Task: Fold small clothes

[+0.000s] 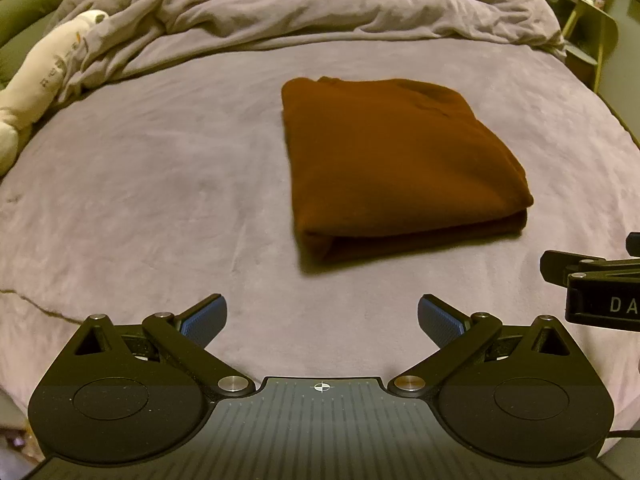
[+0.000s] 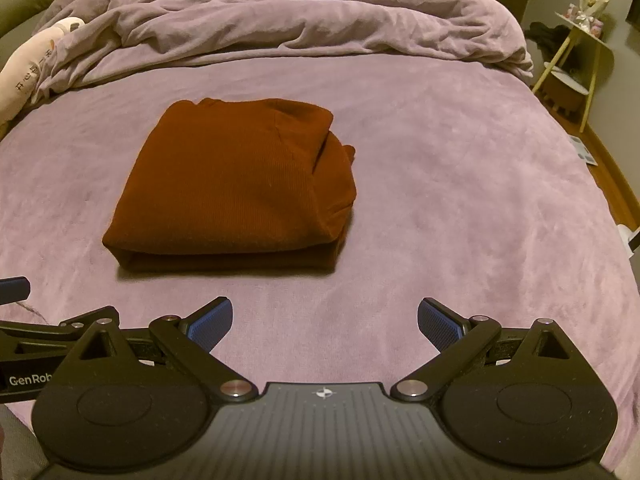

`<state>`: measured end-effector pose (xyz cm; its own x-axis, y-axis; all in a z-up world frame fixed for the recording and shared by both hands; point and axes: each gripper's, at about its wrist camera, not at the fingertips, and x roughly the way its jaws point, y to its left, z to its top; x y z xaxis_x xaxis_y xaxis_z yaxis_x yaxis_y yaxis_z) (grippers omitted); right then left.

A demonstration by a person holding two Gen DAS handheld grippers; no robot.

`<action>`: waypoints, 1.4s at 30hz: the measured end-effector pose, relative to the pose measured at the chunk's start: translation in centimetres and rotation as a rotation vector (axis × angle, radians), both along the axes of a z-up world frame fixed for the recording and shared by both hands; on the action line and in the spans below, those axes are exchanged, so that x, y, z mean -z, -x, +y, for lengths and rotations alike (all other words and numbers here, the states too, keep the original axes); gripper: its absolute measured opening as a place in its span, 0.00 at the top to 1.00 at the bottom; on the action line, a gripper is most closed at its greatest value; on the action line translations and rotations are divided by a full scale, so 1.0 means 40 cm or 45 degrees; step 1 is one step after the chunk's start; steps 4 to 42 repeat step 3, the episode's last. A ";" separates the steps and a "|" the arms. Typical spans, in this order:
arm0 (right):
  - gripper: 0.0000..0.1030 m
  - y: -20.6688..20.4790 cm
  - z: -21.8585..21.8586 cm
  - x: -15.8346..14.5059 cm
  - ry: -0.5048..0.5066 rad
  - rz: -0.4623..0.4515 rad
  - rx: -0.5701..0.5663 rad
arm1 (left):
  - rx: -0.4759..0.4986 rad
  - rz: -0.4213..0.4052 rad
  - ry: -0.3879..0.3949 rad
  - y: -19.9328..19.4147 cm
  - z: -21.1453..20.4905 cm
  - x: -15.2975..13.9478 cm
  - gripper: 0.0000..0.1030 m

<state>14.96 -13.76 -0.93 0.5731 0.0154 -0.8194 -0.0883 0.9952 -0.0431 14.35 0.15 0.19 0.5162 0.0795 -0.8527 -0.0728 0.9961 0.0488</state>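
A rust-brown garment [image 1: 400, 168] lies folded into a thick rectangle on the purple bed sheet [image 1: 160, 200]. It also shows in the right wrist view [image 2: 232, 188], with loose folds bunched at its right side. My left gripper [image 1: 322, 320] is open and empty, held back from the garment's near edge and left of it. My right gripper [image 2: 325, 322] is open and empty, also short of the near edge and to its right. Part of the right gripper [image 1: 600, 288] shows at the right edge of the left wrist view.
A crumpled purple duvet [image 2: 300, 20] lies across the far end of the bed. A cream plush toy [image 1: 36, 88] lies at the far left. A small side table [image 2: 576, 52] stands off the bed at the far right, with wooden floor [image 2: 608, 176] beside the bed.
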 end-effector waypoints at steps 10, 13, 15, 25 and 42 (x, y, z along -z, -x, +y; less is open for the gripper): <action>0.04 0.000 0.001 0.000 0.001 0.001 -0.001 | 0.002 0.002 0.001 0.000 -0.002 0.000 0.00; 0.04 0.000 0.001 0.000 0.001 0.001 -0.001 | 0.002 0.002 0.001 0.000 -0.002 0.000 0.00; 0.04 0.000 0.001 0.000 0.001 0.001 -0.001 | 0.002 0.002 0.001 0.000 -0.002 0.000 0.00; 0.04 0.000 0.001 0.000 0.001 0.001 -0.001 | 0.002 0.002 0.001 0.000 -0.002 0.000 0.00; 0.04 0.000 0.001 0.000 0.001 0.001 -0.001 | 0.002 0.002 0.001 0.000 -0.002 0.000 0.00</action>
